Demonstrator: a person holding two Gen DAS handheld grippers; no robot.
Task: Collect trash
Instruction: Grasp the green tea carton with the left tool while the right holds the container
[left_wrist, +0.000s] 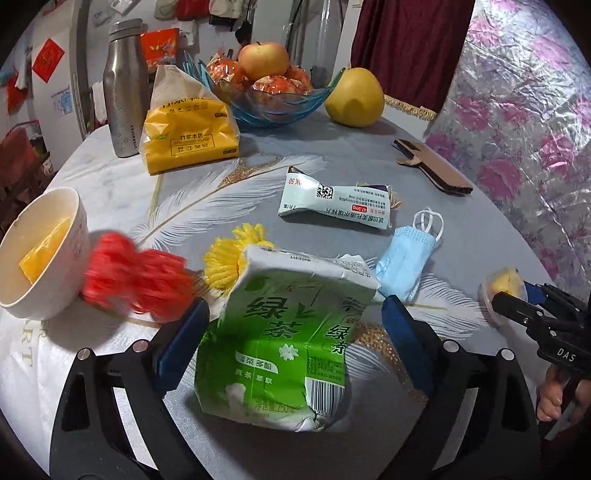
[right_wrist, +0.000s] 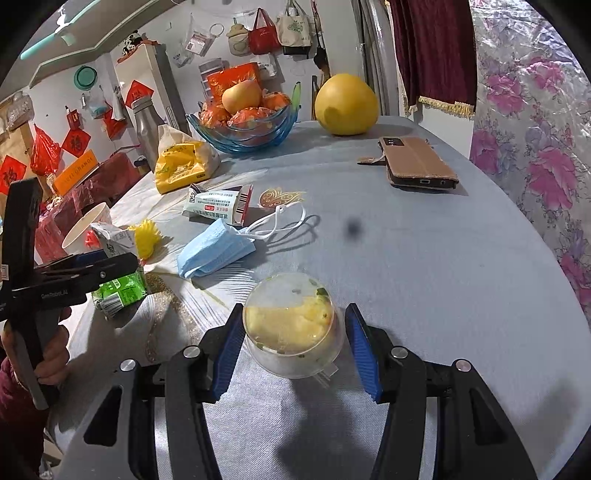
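A crushed green tea carton (left_wrist: 288, 332) lies on the grey tablecloth (left_wrist: 461, 229) between the jaws of my left gripper (left_wrist: 295, 303), which stands open with a small gap at each pad. Beyond it lie a red foam net (left_wrist: 136, 280), a yellow foam net (left_wrist: 229, 262), a blue face mask (left_wrist: 402, 262) and a flattened medicine box (left_wrist: 332, 199). My right gripper (right_wrist: 294, 309) is shut on a small clear plastic cup (right_wrist: 291, 325) of yellow leftovers, which stands upright on the cloth. Its left pad lies against the cup and its right pad sits close on the other side.
A white bowl (left_wrist: 74, 221) holding a yellow piece stands at the left edge. At the back are a steel bottle (left_wrist: 122, 92), a yellow tissue pack (left_wrist: 188, 140), a blue glass fruit bowl (left_wrist: 273, 107) and a pomelo (left_wrist: 354, 98). A phone in a brown case (right_wrist: 417, 162) lies far right.
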